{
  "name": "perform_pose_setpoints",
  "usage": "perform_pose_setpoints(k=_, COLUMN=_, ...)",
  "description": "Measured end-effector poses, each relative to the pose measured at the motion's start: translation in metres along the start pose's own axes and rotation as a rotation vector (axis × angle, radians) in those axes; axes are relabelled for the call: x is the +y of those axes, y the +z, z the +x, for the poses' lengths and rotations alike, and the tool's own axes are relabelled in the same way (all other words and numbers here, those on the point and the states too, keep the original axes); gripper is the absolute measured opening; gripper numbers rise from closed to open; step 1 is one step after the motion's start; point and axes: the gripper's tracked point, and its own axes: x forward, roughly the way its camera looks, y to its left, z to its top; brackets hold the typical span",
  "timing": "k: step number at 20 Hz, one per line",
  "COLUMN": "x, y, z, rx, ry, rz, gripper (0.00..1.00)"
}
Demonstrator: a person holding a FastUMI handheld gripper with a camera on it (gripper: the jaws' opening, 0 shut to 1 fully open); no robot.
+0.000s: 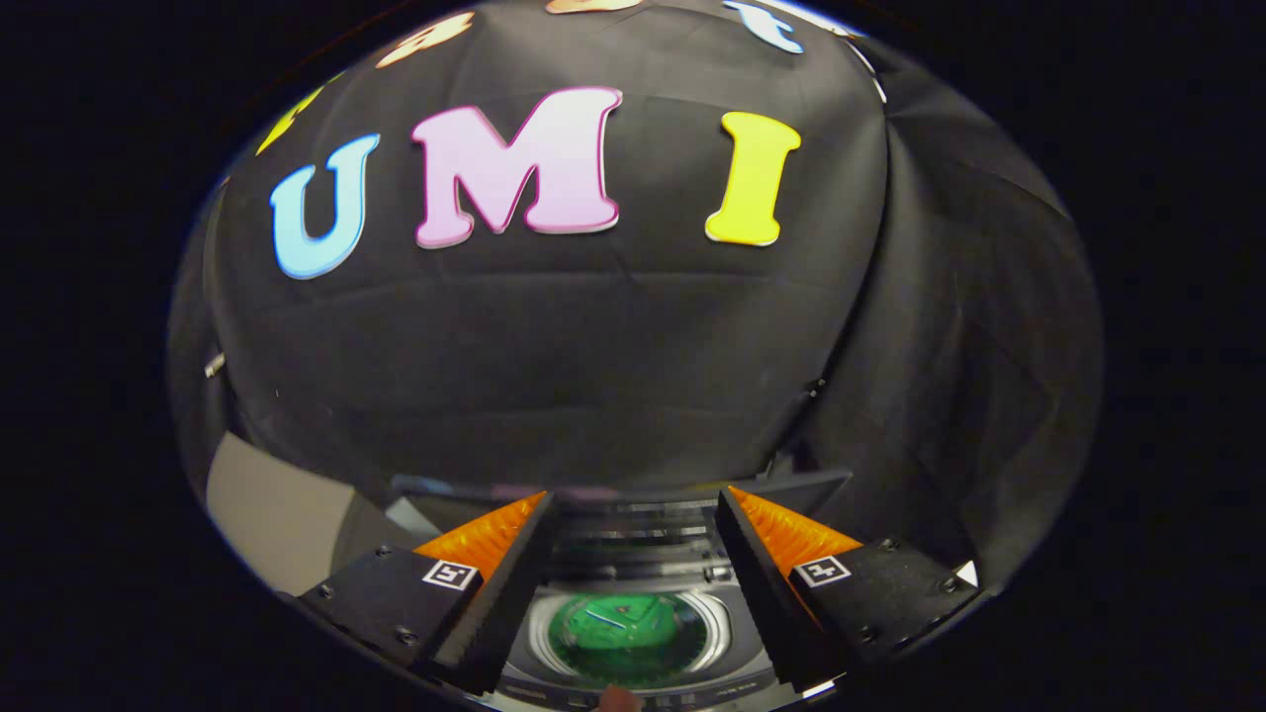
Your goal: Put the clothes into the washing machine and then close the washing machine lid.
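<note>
Looking along the gripper (633, 554) in the gripper view, the two fingers stand wide apart with nothing between them, held above a top-loading washing machine (633, 682) whose round drum opening (627, 633) lies below and between the fingers. Inside the drum sits something green (618, 631), most likely the clothes already dropped in, though the blur and the curve of the lens make it hard to say whether it is fabric or a reflection on a clear cover. Beyond the fingertips a dark, flat panel (781, 487) rises at the back of the machine against the booth's black cloth wall (554, 356); it reads as the lid standing raised, but its hinge cannot be made out. A pale fingertip-like shape (619, 698) shows at the near rim of the machine. To the left, a grey surface (262, 514) lies beside the machine. By this showing, the loading step looks done and the closing of the lid is in hand. The next move calls for bringing the open fingers up and forward to the lid's free edge, catching or pushing it, and swinging it down over the drum without snagging the rim.
</note>
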Motion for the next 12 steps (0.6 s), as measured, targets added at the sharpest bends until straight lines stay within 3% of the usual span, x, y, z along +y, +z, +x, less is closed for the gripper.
perform_pose_setpoints(k=5, x=-0.008, y=0.012, z=0.052, rx=0.028, ry=-0.016, rz=0.000, gripper=1.00)
perform_pose_setpoints(k=12, x=0.009, y=-0.016, z=0.101, rx=0.140, ry=0.002, rz=-0.043, gripper=1.00)
